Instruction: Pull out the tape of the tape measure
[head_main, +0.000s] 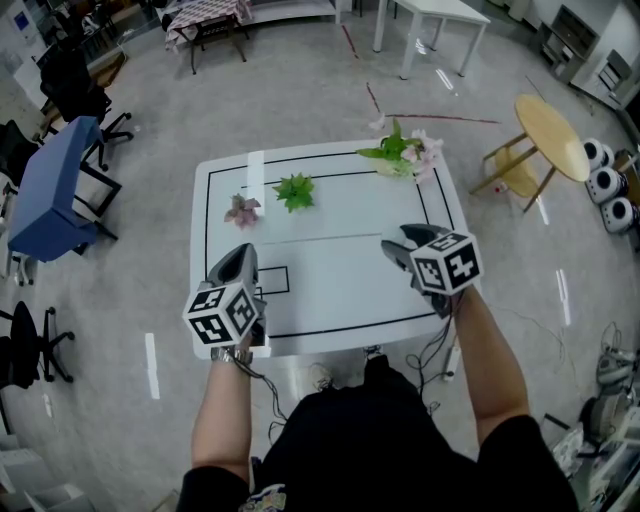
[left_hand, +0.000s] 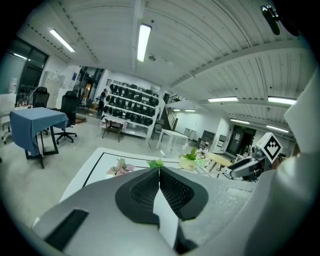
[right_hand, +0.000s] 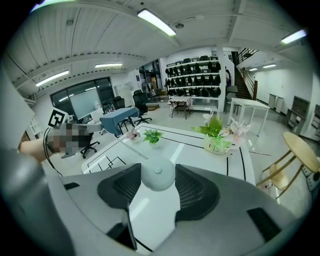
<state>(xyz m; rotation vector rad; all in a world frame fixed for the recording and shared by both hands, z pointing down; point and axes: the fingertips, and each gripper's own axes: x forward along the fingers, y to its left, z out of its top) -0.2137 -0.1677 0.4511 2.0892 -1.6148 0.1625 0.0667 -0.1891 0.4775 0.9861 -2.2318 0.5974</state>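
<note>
At right, hand-held gripper (right_hand: 157, 180), half-spread, clasps tape measure (right_hand: 158, 173).

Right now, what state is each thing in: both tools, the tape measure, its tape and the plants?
left tool: shut, pinching the tape.
right tool: shut on the tape measure.
tape measure: round case held between the pads.
tape: pulled out, running between the tools.
green plant: upright.
pink plant: upright.
flower pot: upright.
</note>
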